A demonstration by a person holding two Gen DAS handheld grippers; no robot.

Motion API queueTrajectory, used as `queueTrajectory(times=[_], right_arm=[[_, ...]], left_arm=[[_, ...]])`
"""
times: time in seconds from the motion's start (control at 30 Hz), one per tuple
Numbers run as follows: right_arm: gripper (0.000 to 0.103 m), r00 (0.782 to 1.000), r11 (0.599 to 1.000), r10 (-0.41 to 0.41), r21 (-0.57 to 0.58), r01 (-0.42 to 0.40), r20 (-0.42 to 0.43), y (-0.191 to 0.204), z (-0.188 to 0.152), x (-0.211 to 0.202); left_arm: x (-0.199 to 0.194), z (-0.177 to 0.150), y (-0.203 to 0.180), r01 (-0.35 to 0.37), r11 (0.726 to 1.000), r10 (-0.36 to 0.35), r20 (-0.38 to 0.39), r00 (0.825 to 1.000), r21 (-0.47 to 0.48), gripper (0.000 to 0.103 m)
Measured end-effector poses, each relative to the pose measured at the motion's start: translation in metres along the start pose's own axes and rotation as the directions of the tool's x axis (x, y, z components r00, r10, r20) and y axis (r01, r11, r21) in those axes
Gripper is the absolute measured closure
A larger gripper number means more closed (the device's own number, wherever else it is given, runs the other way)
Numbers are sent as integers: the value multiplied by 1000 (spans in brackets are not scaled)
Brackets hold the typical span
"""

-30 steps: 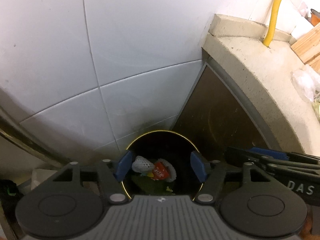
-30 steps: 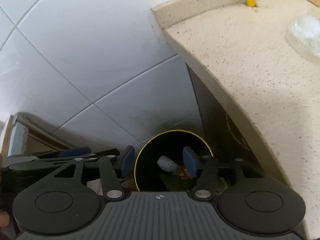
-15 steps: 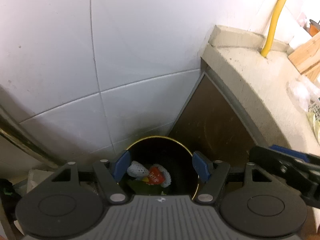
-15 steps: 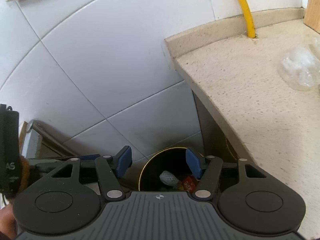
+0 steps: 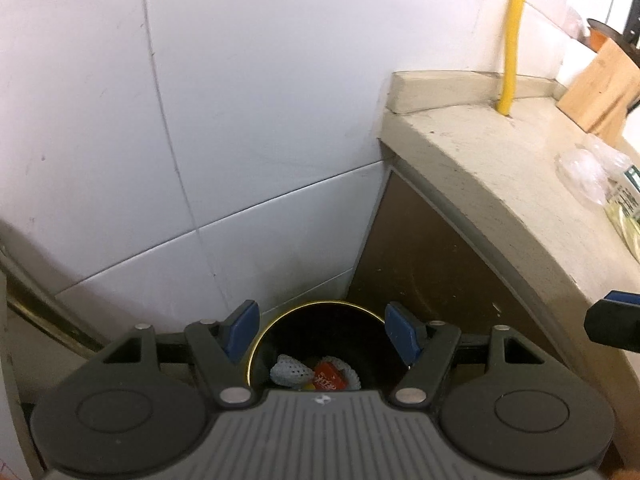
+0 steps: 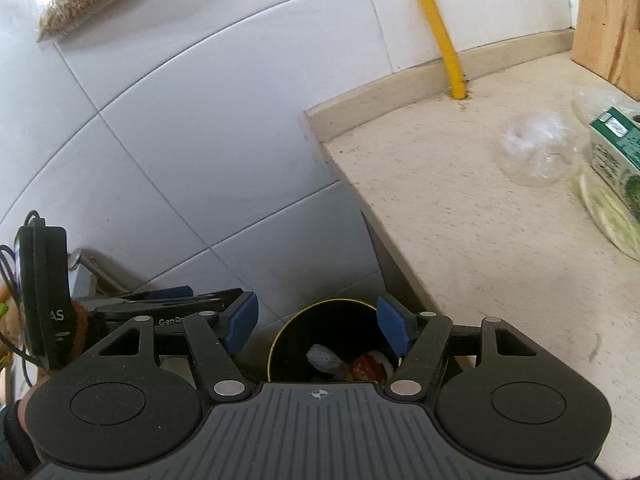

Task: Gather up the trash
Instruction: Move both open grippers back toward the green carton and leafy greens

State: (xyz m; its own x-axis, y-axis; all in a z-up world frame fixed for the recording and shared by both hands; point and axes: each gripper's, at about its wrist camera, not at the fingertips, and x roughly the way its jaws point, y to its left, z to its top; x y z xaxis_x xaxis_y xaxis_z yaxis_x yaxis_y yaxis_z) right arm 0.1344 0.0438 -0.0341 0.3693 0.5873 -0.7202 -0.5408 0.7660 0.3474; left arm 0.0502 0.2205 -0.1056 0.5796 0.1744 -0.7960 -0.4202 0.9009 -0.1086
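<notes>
A black round trash bin with a gold rim (image 5: pixel 316 305) stands on the floor in the corner beside the counter; it also shows in the right wrist view (image 6: pixel 320 305). Inside lie a white foam net (image 5: pixel 289 372), a red wrapper (image 5: pixel 329 376) and white paper. My left gripper (image 5: pixel 322 330) is open and empty above the bin. My right gripper (image 6: pixel 318 326) is open and empty above it too. On the counter lie a crumpled clear plastic piece (image 6: pixel 532 152), a green carton (image 6: pixel 616 148) and a pale vegetable scrap (image 6: pixel 608 216).
The beige stone counter (image 6: pixel 460 240) runs along the right, with a yellow pipe (image 6: pixel 440 32) at its back and a wooden board (image 6: pixel 608 20) leaning on the wall. White tiled wall (image 5: pixel 200 120) is behind the bin. The left gripper's body (image 6: pixel 44 300) shows at the right wrist view's left.
Both grippers have risen and tilted up from the bin, so the bin looks smaller and lower. More of the counter and its trash has come into view. Jaws stay open.
</notes>
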Motion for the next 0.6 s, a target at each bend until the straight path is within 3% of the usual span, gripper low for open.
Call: queueTrajectory(times=[0.23, 0.6], right_arm=[[30, 999, 1000, -5, 9, 5, 36, -13, -2, -21], [27, 988, 996, -85, -14, 87, 131, -37, -1, -63]], left_arm=[[-28, -8, -20, 26, 999, -24, 98, 995, -24, 39], [-50, 6, -89, 152, 985, -163, 149, 975, 79, 35]])
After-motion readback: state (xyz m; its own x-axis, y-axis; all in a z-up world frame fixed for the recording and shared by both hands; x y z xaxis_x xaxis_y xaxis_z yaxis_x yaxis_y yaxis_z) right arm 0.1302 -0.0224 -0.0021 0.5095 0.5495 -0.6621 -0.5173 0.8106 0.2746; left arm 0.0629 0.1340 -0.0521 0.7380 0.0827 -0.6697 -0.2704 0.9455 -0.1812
